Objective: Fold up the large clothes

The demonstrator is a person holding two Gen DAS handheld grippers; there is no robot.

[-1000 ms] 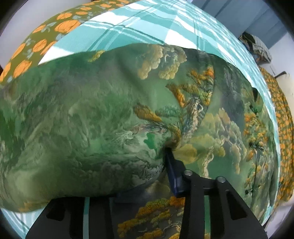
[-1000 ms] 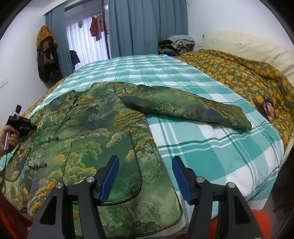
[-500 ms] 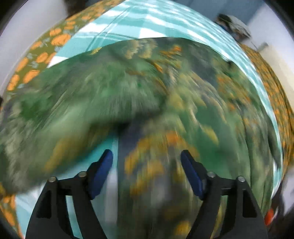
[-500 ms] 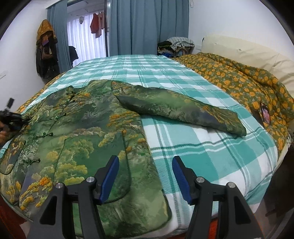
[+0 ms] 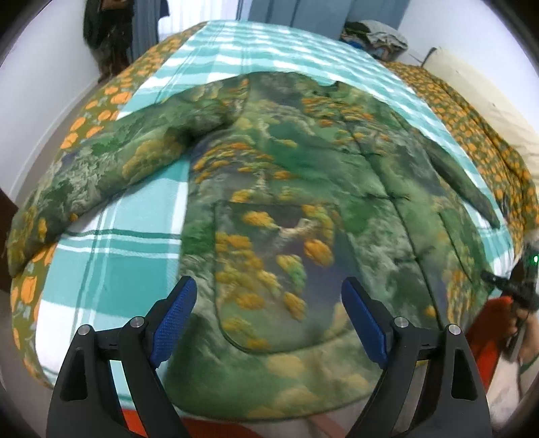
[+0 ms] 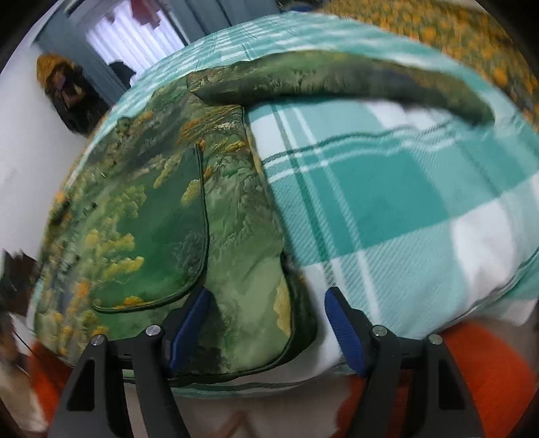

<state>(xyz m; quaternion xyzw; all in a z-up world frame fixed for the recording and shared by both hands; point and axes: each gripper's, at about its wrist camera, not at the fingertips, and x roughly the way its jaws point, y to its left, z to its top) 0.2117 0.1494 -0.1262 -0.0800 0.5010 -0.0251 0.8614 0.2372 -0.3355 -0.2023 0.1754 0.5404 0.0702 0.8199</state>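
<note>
On the bed, over a teal-and-white plaid blanket [image 5: 111, 256], a green padded jacket [image 5: 303, 188] printed with landscape scenery in green and orange is being displayed front side up, spread flat with its hem toward the near edge of the mattress. One sleeve [image 5: 101, 175] is being shown angled out to the left in the left wrist view; the opposite sleeve [image 6: 337, 81] is being shown stretched across the plaid in the right wrist view. A rounded patch pocket [image 5: 276, 269] edged in dark piping is being seen on the front panel nearest the left gripper [image 5: 269, 320], whose blue-padded fingers are being held spread wide apart above the hem, gripping nothing. The right gripper [image 6: 266, 323] is likewise being held with its fingers apart, positioned at the jacket's lower corner [image 6: 269, 337], which is lying between the two pads; actual contact cannot be judged through the blur. An orange-flowered olive quilt [image 5: 471, 134] is being seen along the far side of the bed, with a heap of clothes [image 5: 377, 33] near grey-blue curtains [image 5: 303, 13] beyond. Something orange-red [image 6: 488, 370] is being glimpsed below the bed edge.
</note>
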